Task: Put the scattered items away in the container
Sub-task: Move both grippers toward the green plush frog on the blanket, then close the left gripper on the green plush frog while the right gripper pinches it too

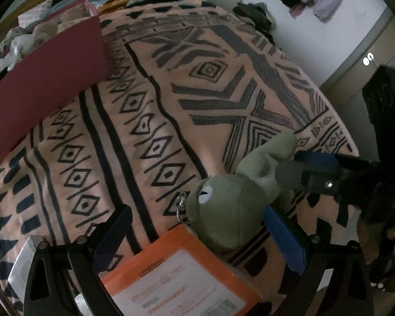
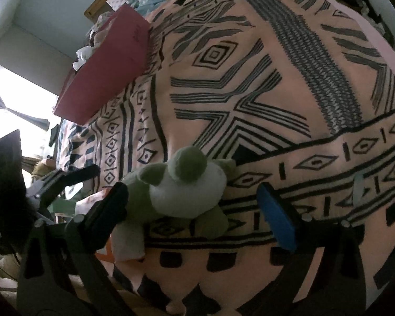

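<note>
1. Centrally placed between wide-spread fingers of the right gripper [image 2: 194,210]: one green plush frog [image 2: 176,192], lying on the patterned bedspread [image 2: 289,65], touching neither pad.
2. Also wide apart: left gripper [image 1: 197,233] fingers, flanking one orange packet [image 1: 181,273] with the frog's head [image 1: 223,210] just beyond it.
3. Well apart, further up the bed: one maroon box [image 1: 44,84], holding pale items too blurred to count.

Plush frog [image 2: 181,189] lying on the bed [image 2: 263,84], between the fingers of the right tool [image 2: 194,210], flat packet [image 1: 176,276] just beside it, box [image 2: 102,65] well behind, far-left on the bed
</note>
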A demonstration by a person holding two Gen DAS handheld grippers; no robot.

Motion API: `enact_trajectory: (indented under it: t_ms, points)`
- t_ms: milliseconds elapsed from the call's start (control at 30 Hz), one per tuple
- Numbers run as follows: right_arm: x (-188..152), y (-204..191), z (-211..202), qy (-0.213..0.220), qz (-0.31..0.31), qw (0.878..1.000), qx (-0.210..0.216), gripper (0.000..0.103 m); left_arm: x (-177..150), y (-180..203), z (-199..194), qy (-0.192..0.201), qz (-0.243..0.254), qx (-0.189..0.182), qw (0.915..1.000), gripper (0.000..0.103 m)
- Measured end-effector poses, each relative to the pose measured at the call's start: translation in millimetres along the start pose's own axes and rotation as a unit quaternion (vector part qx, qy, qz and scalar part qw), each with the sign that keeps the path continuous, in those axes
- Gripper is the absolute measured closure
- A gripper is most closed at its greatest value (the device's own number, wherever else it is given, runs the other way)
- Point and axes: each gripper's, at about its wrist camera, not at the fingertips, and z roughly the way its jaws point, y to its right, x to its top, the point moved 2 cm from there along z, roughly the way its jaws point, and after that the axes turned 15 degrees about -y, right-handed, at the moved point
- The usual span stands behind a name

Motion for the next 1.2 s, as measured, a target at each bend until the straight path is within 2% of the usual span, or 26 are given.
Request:
enact_trajectory:
  t_ms: [67, 167, 367, 600, 700, 833, 967, 1200]
  points:
    - [3, 3, 3, -0.008, 0.004, 1.0, 0.01, 0.007, 3, 2, 7, -0.006, 0.0, 0.001, 1.0, 0.001]
    - [7, 6, 7, -0.018, 0.003, 1.0, 0.014, 0.016, 5, -4, 10, -0.009, -0.01, -0.017, 0.9998, 0.001]
    - [10, 8, 11, -0.027, 0.002, 0.999, 0.037, 0.023, 6, -11, 16, -0.02, -0.026, -0.052, 0.9981, 0.001]
    - [14, 8, 12, -0.031, -0.003, 0.998, 0.055, 0.03, 1, -4, 21, -0.037, -0.01, -0.06, 0.9975, 0.002]
    - [15, 6, 14, -0.033, -0.013, 0.998, 0.049, 0.033, 1, -7, 24, -0.042, -0.021, -0.057, 0.9973, 0.01]
    - [18, 7, 15, -0.039, -0.014, 0.998, 0.049, 0.036, 2, -14, 24, -0.041, -0.039, -0.078, 0.9953, 0.013]
    - [20, 10, 14, -0.04, -0.015, 0.998, 0.048, 0.042, 2, -13, 19, -0.028, -0.039, -0.085, 0.9952, 0.025]
    - [25, 12, 15, -0.038, -0.021, 0.998, 0.051, 0.042, 4, -18, 17, -0.021, -0.06, -0.106, 0.9924, 0.028]
